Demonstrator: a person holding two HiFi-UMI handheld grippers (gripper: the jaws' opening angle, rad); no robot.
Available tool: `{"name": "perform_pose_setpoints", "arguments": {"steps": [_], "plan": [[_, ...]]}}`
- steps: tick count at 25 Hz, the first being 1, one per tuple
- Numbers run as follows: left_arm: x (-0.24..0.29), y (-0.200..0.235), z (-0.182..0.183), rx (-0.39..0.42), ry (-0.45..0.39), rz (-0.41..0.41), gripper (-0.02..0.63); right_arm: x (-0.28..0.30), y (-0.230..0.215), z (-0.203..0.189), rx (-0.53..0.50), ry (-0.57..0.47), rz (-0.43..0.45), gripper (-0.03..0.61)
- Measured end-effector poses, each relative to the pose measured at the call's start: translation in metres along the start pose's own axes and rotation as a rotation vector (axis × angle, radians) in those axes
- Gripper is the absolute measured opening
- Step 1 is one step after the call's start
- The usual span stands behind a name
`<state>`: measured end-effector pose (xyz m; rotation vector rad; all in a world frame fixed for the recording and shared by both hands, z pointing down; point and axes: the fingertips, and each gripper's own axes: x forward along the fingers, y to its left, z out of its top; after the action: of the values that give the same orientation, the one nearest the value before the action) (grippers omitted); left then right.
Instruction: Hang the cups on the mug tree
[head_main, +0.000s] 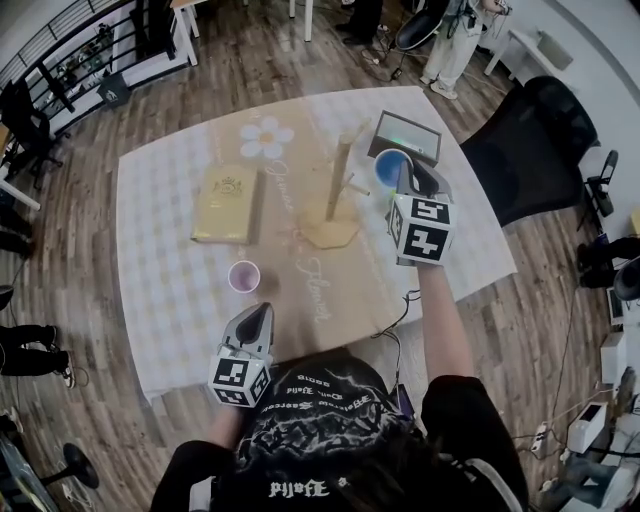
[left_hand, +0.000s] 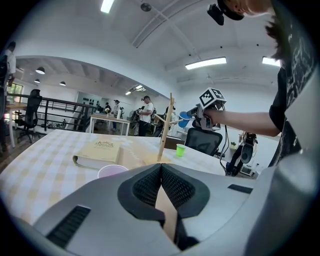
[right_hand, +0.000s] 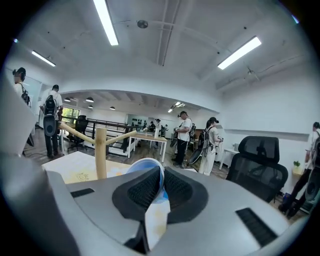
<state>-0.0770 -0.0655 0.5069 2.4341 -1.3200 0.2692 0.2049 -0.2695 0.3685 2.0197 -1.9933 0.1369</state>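
Head view, from the left: what are the left tongs (head_main: 266, 310) doing?

Nothing. They hover low over the near edge of the bench (head_main: 160, 300), clenched on air. The left gripper view shows the pads meeting with nothing between them. The purple cup (head_main: 244, 276) stands upright just ahead of them, a little to their left, so I'd say that one is the left hand's job.

And further along?

A book (head_main: 228, 203) lies flat, then comes the tree (head_main: 338, 185) near the bench's middle, post upright, no cup on it yet.

Where is the blue cup (head_main: 392, 166)?

In the air just right of the tree, pinched by its wall in the right tongs (head_main: 404, 182), mouth facing up. The right gripper view has the rim between the pads and the post to the left of the jaws.

So what does the next move turn on?

The peg (head_main: 355, 188) on the tree's right side slants up towards that cup. Likely the right hand carries the cup leftward and tips its mouth over the peg's end. I can't make out a handle.
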Motion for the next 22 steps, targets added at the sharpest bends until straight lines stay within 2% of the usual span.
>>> {"name": "perform_pose_setpoints", "arguments": {"steps": [12, 18, 22], "plan": [[-0.007, 0.009, -0.002, -0.004, 0.0, 0.028, 0.02, 0.03, 0.014, 0.036, -0.133, -0.025, 0.014, 0.034], [-0.009, 0.003, 0.0, 0.03, 0.003, 0.017, 0.02, 0.039, 0.015, 0.055, -0.16, -0.042, 0.014, 0.034], [-0.011, 0.006, 0.001, 0.02, -0.009, 0.032, 0.02, 0.039, 0.019, 0.065, -0.191, -0.062, 0.022, 0.035]]}}
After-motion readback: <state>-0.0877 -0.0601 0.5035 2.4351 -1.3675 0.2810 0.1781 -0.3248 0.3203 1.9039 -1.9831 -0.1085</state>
